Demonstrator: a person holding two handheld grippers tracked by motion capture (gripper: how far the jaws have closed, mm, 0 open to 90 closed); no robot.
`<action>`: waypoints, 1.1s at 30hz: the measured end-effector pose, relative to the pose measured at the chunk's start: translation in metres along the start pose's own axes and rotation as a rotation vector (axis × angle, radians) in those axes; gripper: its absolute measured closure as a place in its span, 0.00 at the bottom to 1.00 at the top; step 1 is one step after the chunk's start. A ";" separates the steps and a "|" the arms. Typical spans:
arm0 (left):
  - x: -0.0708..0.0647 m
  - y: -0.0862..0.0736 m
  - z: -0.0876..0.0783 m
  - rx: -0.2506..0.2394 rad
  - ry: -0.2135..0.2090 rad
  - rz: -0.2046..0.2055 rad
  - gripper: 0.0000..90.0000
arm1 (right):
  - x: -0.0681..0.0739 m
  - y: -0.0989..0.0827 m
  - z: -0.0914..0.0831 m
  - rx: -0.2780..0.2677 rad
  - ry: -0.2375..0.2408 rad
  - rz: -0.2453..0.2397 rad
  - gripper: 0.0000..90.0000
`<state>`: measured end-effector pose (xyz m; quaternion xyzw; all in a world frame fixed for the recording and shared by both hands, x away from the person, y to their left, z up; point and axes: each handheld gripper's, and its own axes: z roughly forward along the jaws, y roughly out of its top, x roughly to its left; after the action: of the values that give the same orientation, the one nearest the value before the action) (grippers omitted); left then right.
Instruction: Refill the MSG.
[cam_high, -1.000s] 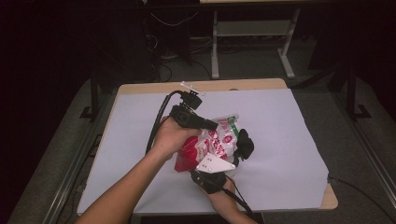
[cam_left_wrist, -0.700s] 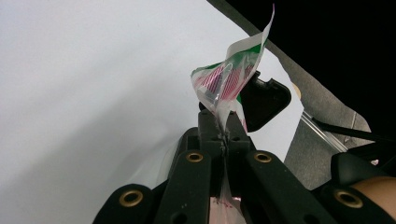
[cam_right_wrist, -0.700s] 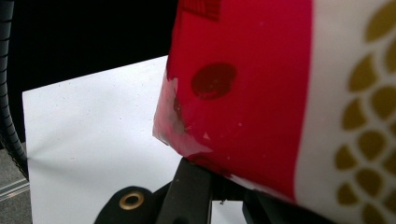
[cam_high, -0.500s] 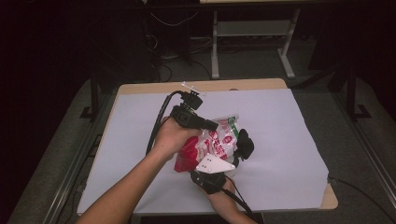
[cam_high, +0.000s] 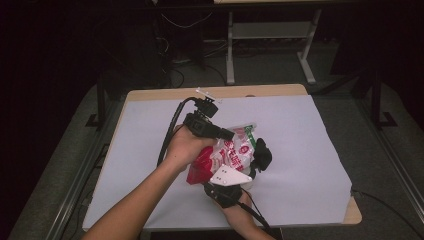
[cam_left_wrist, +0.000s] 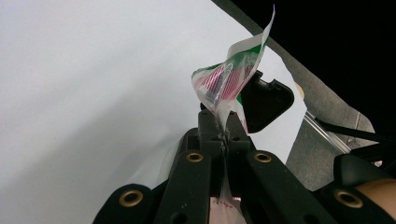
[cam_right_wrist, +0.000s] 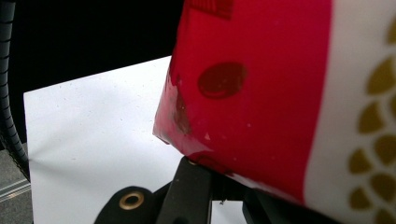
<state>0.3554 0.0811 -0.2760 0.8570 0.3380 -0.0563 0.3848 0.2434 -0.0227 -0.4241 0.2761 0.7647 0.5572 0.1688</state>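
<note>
A red and white snack bag (cam_high: 227, 150) with green trim is held up over the middle of the white-covered table (cam_high: 305, 130). My left gripper (cam_high: 231, 135) comes in from the left and is shut on the bag's crumpled top edge (cam_left_wrist: 225, 81), with the film pinched between its jaws (cam_left_wrist: 223, 135). My right gripper (cam_high: 257, 159) reaches in from the near side, its grey plate on top, and is shut on the bag's lower part. In the right gripper view the red and white bag (cam_right_wrist: 261, 93) sits right over that gripper (cam_right_wrist: 219, 179).
The white sheet (cam_left_wrist: 84, 70) covers nearly the whole tabletop, with wooden edges showing at the back and the right front corner (cam_high: 354, 216). A metal frame (cam_high: 272, 37) and cables stand on the dark floor behind. Grey floor surrounds the table.
</note>
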 end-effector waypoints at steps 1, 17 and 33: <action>0.000 0.000 0.000 0.000 0.001 -0.001 1.00 | 0.000 0.000 0.000 0.000 0.000 0.001 1.00; 0.000 0.000 0.001 0.001 0.008 -0.004 1.00 | 0.001 0.000 0.000 -0.001 0.002 0.001 1.00; -0.001 0.000 0.001 0.007 0.013 -0.013 1.00 | 0.002 0.000 0.000 0.000 0.005 0.000 1.00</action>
<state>0.3547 0.0796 -0.2766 0.8564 0.3460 -0.0546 0.3795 0.2421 -0.0216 -0.4240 0.2747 0.7651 0.5579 0.1671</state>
